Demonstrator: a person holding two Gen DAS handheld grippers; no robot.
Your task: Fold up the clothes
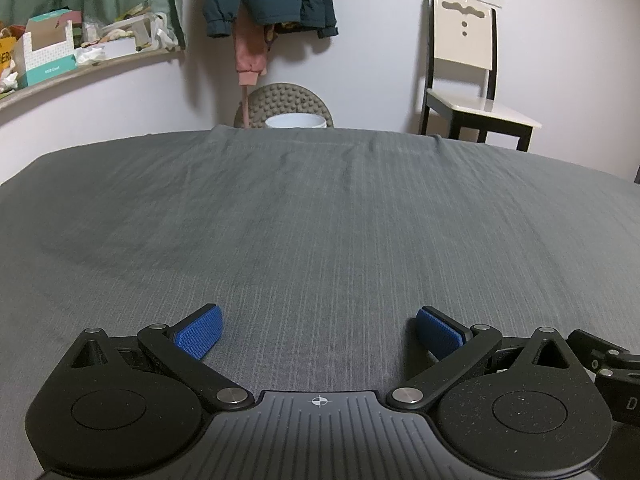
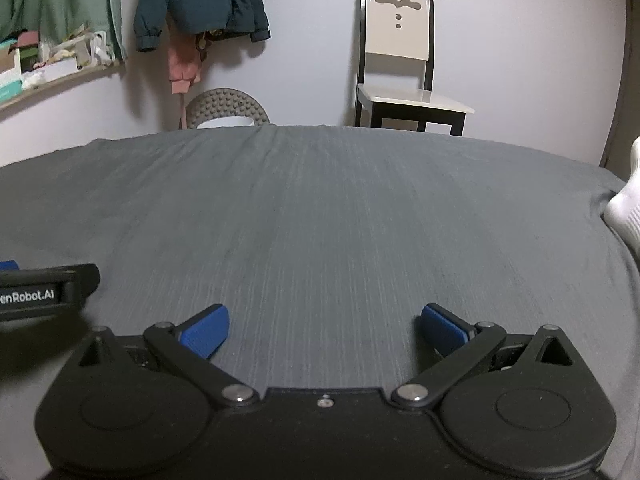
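White garment (image 2: 626,208) at grey sheet's (image 2: 320,220) right edge

Dim, soft shadows (edges fisheye-bent).

— We see a grey cloth sheet (image 1: 320,220), matt, with fine woven stripes. And the pads (image 1: 200,336)?

— We see blue pads with rough dotted texture, on matt black plastic. The chair (image 1: 464,40) seat looks glossy and smooth.

Right tongs (image 2: 325,330) spread, empty — grey sheet (image 2: 320,208) beneath.
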